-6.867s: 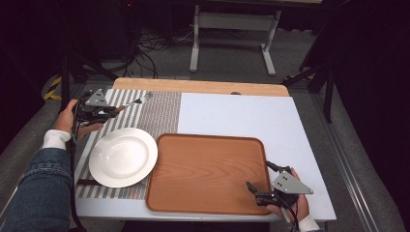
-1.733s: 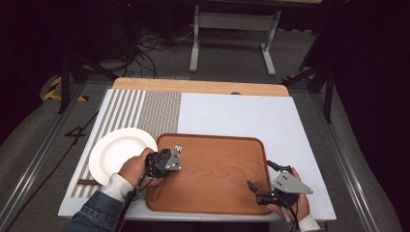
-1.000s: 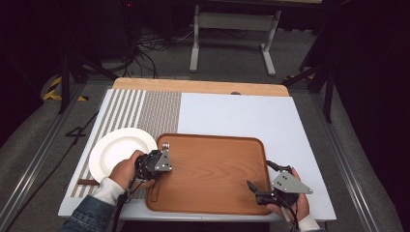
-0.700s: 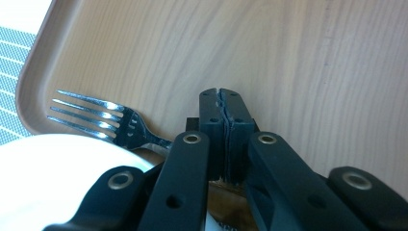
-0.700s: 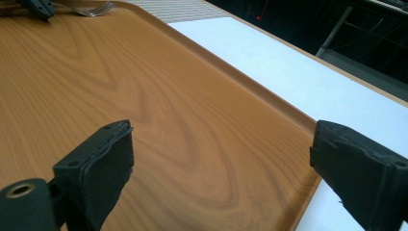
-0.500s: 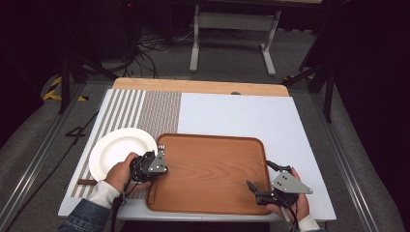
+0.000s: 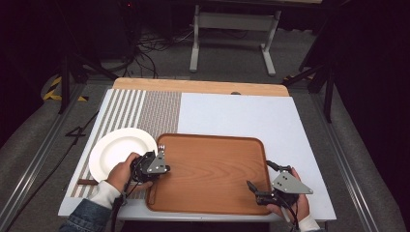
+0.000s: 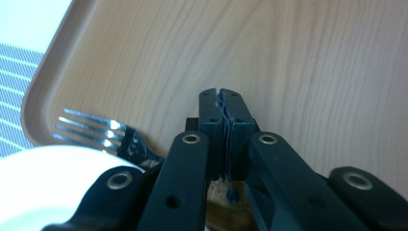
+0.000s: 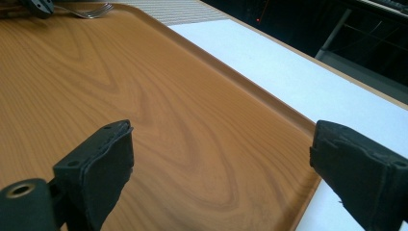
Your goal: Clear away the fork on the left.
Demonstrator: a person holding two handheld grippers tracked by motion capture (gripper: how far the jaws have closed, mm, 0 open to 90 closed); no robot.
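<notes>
A brown wooden tray [image 7: 212, 164] lies at the front middle of the table. My left gripper [image 7: 162, 167] is over its left edge, shut on a silver fork [image 7: 161, 146] whose tines point away from me toward the tray's far-left corner. In the left gripper view the jaws [image 8: 224, 103] are pressed together, and the fork [image 8: 96, 132] sticks out to their left above the tray [image 8: 298, 57]. A white plate [image 7: 118, 152] sits just left of the tray. My right gripper [image 7: 258, 174] stands open over the tray's near-right corner, with nothing between its fingers [image 9: 221, 168].
A striped placemat [image 7: 154, 106] lies under the plate at the left. On its front edge rests a brown handle [image 7: 87, 182]. The white table top [image 7: 241, 113] stretches behind the tray, with a wooden strip [image 7: 193, 86] at the far edge.
My left gripper carried the fork from the placemat's far-left corner to the tray, then drew back left toward the tray's edge. The plate has shifted. The right gripper has not moved.
</notes>
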